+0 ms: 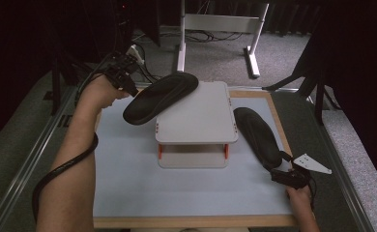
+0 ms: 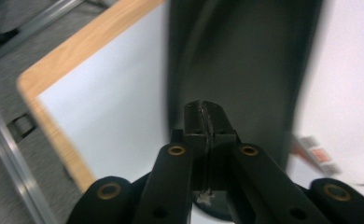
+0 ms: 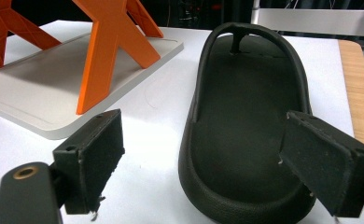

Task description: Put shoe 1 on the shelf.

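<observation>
High view: my left gripper (image 1: 128, 87), upper left, grips one black sandal (image 1: 160, 96) tilted onto the grey shelf (image 1: 196, 118); left gripper view: jaws clenched on its edge, centre; right gripper view: my jaws stand released around the second sandal's (image 3: 250, 121) heel, lower right.

Your table (image 1: 128, 193), pale with a wooden rim, fills the frame's centre. On it stands a small grey rack (image 1: 196, 121) at centre. A black sandal (image 1: 256, 136) lies at right.
</observation>
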### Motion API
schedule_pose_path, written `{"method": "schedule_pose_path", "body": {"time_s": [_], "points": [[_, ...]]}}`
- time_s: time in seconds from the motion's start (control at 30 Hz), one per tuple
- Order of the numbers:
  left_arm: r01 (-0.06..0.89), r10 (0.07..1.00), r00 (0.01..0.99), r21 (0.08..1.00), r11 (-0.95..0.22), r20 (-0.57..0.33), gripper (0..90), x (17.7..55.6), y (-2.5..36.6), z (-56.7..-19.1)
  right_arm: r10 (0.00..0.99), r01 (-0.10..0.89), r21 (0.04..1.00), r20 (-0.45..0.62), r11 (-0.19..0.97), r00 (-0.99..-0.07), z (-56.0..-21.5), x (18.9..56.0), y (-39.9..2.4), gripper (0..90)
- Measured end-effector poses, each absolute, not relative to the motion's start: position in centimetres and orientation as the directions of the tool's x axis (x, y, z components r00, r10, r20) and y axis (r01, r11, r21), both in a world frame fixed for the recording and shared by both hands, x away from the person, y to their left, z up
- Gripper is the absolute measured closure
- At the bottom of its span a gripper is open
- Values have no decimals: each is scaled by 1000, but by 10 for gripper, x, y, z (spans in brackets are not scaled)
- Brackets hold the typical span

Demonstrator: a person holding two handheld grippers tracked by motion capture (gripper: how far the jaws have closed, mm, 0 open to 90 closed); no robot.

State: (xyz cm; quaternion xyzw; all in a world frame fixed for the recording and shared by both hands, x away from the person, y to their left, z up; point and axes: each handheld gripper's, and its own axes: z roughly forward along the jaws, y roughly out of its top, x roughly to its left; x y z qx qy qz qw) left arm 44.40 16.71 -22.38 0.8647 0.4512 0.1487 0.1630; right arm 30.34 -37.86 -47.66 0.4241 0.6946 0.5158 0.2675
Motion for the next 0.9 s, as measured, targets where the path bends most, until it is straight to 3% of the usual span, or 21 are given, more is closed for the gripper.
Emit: {"method": "schedule_pose_path", "body": {"time_s": [0.33, 0.6, 0.9], "points": [[784, 864, 497, 385, -487, 82, 900, 456, 187, -254, 864, 313, 944, 68, 106, -498, -477, 303, -378, 130], [786, 843, 535, 333, -521, 57, 900, 459, 182, -272, 864, 313, 944, 69, 105, -499, -477, 303, -379, 130], [737, 802, 597, 407, -539, -18, 900, 443, 176, -272, 864, 318, 942, 72, 105, -498, -477, 304, -379, 131]]}}
